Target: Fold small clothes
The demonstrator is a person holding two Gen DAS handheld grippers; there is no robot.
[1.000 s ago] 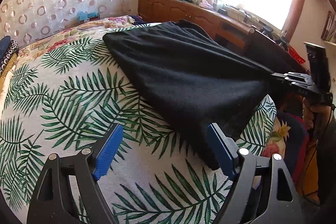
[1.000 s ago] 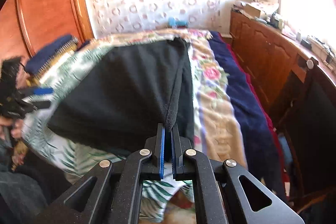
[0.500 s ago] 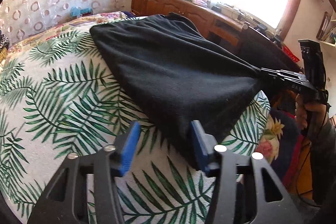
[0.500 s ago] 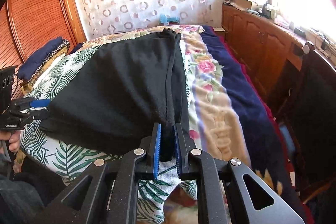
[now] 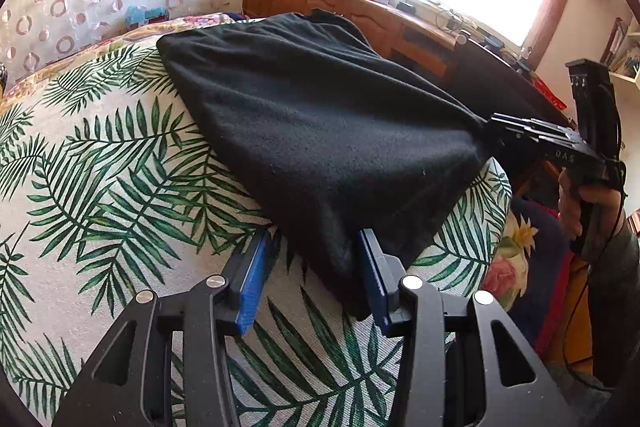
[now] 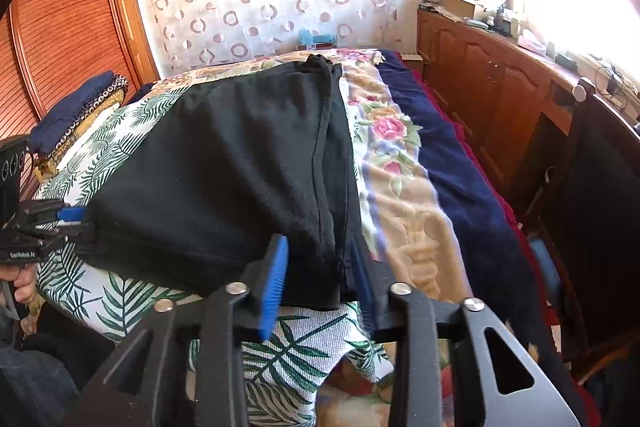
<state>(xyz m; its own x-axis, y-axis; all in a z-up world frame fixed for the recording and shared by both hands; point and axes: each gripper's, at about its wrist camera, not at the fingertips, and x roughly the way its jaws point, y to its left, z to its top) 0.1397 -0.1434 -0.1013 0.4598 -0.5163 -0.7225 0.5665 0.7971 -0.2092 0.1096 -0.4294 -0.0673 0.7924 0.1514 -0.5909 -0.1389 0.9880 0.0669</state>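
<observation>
A black garment [image 5: 320, 115] lies spread on the palm-leaf bedspread [image 5: 100, 187]. My left gripper [image 5: 314, 251] straddles its near corner. The cloth brushes the right blue pad and a gap remains beside the left pad. In the right wrist view the same black garment [image 6: 240, 167] shows a folded edge with a seam. My right gripper [image 6: 318, 247] has that edge loose between its jaws, which are opening. Each gripper shows in the other's view: the right gripper [image 5: 496, 131] at the far corner, the left gripper [image 6: 76, 223] at the left corner.
A floral blanket [image 6: 392, 163] and a navy blanket [image 6: 452, 167] run along the bed's right side. Beyond them stand a wooden sideboard [image 6: 480, 75] under the window and a dark chair [image 6: 592, 187]. Folded clothes [image 6: 76, 107] are stacked by the wardrobe [image 6: 60, 27].
My left jaws narrowed around the garment's near corner. My right jaws went from shut on the hem to apart, and the lifted edge sank onto the bed.
</observation>
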